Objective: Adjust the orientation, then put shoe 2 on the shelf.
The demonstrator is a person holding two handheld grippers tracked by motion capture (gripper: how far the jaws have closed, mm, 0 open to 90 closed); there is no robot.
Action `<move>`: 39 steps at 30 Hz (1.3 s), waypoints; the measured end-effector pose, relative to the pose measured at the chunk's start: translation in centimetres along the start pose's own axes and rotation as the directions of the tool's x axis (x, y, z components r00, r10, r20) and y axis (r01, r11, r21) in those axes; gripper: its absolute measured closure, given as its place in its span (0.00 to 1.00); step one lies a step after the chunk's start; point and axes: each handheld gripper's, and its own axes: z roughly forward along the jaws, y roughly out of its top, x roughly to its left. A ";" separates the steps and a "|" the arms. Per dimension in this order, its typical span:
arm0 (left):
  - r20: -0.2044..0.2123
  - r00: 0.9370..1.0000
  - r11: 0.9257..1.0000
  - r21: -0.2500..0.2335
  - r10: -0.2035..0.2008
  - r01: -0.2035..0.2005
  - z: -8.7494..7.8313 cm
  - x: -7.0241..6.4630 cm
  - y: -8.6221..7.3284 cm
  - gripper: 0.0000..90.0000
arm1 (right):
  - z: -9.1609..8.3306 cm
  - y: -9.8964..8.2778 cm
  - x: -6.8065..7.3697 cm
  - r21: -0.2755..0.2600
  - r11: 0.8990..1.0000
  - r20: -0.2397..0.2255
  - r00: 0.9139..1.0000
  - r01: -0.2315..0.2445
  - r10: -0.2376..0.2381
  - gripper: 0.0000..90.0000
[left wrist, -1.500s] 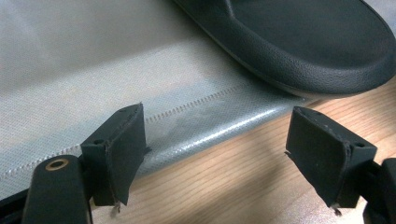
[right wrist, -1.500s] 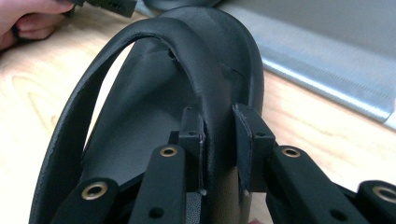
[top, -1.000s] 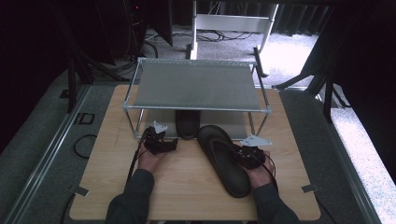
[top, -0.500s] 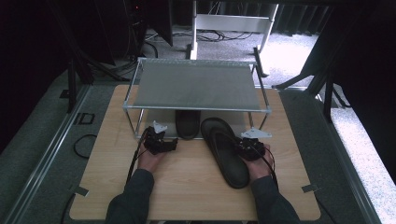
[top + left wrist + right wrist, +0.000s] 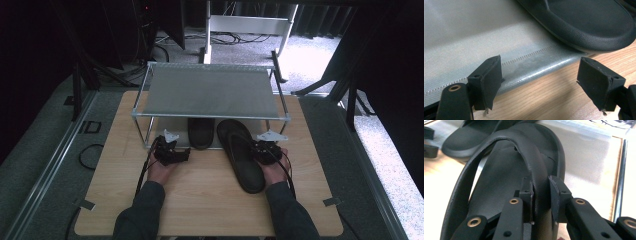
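Note:
Two black flip-flops lie at a low metal shoe rack point(image 5: 210, 90) on the wooden table point(image 5: 200, 200). One flip-flop point(image 5: 201, 132) rests on the rack's grey lower mat point(image 5: 461, 45), heel toward me. The second flip-flop point(image 5: 242, 152) has its toe under the rack and its heel out on the table. My right gripper point(image 5: 264, 150) is shut on its strap point(image 5: 537, 177), the pads pinching the strap from both sides. My left gripper point(image 5: 175, 150) is open with nothing between its fingers point(image 5: 489, 80), hovering at the mat's front edge beside the first flip-flop point(image 5: 584, 22).
The rack's thin metal legs point(image 5: 145, 132) and top shelf stand over both shoes. Cables point(image 5: 145, 172) trail from each gripper toward me. Bare table stretches in front of the rack. Dark stands and a white frame point(image 5: 245, 22) sit on the floor beyond.
My right gripper has pushed the second flip-flop forward, so its toe now lies under the rack beside the first one. The left gripper has stayed put.

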 end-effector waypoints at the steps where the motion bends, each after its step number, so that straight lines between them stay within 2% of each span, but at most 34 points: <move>1: 0.002 1.000 1.000 -0.001 -0.001 0.001 0.0 0.0 0.0 0.23 | 0.4 0.1 -0.1 -0.002 1.000 0.008 1.000 -0.007 0.007 0.82; 12: 0.005 1.000 1.000 -0.002 -0.003 0.003 0.0 0.1 0.0 0.23 | 1.9 1.1 0.1 -0.026 0.999 0.059 0.998 -0.030 0.031 0.82; 17: 0.009 1.000 1.000 -0.003 -0.005 0.006 0.0 0.1 0.0 0.23 | 3.1 1.9 0.0 -0.032 0.999 0.098 0.994 -0.044 0.047 0.81; 19: 0.009 1.000 1.000 -0.003 -0.007 0.007 0.0 0.1 0.0 0.23 | 3.3 2.0 -0.1 -0.025 0.998 0.099 0.993 -0.063 0.065 0.81; 25: 0.010 1.000 1.000 -0.003 -0.008 0.008 0.0 0.1 0.0 0.23 | 3.9 2.0 -0.3 -0.018 0.998 0.106 0.992 -0.062 0.064 0.81; 33: 0.018 1.000 1.000 -0.008 -0.016 0.016 -0.1 0.2 0.0 0.23 | 4.2 2.0 -0.2 -0.012 0.993 0.115 0.987 -0.114 0.115 0.81; 37: 0.019 1.000 1.000 -0.008 -0.016 0.017 -0.1 0.2 0.0 0.23 | 4.4 2.0 -0.3 -0.015 0.993 0.124 0.985 -0.120 0.121 0.81; 38: 0.019 1.000 1.000 -0.008 -0.017 0.017 -0.1 0.2 0.0 0.23 | 4.6 2.0 -0.4 -0.025 0.995 0.128 0.987 -0.099 0.102 0.81; 39: 0.020 1.000 1.000 -0.008 -0.018 0.018 -0.1 0.2 -0.1 0.23 | 4.6 2.0 -0.4 -0.025 0.994 0.130 0.986 -0.103 0.106 0.81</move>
